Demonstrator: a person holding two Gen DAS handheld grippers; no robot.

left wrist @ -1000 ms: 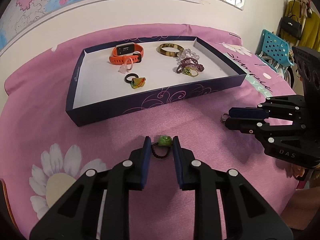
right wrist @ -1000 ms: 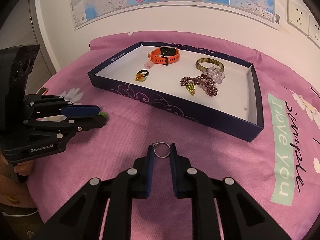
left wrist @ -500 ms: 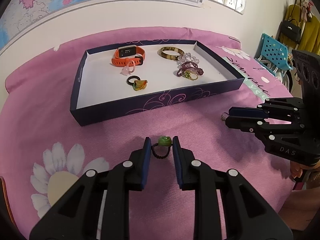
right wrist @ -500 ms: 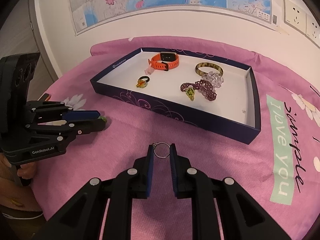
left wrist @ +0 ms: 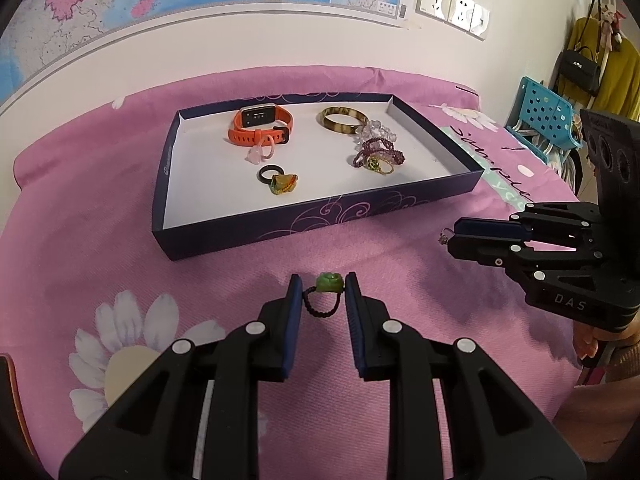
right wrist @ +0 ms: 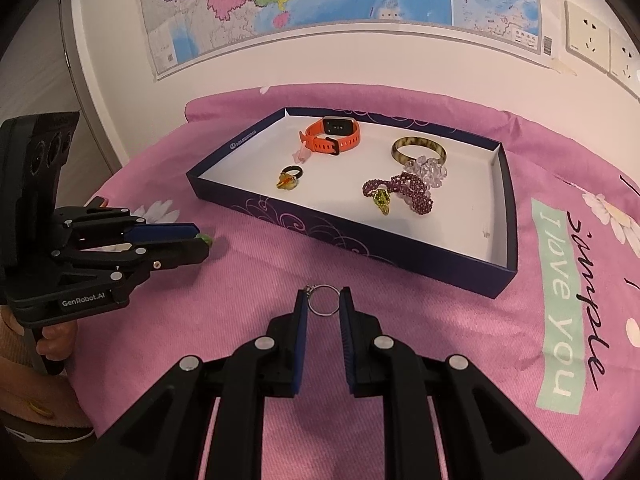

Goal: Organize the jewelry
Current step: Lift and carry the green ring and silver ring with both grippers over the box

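left gripper (left wrist: pixel 320 294): jaws clench green-stone ring (left wrist: pixel 329 282) | right gripper (right wrist: pixel 323 300): jaws clench silver ring (right wrist: pixel 325 300)

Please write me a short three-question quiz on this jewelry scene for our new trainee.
1. True or false: the left hand-held gripper holds a green-stone ring with a black beaded band.
2. Multiple choice: the thin silver wire ring is A) in the box, B) between the right hand-held gripper's fingers, C) on the cloth.
3. Which item in the dark blue white-lined box lies nearest the orange silicone smartwatch: the small pale pink ring or the brown mottled bangle?

Key: 1 true; 2 B; 3 the small pale pink ring, which lies against the strap.
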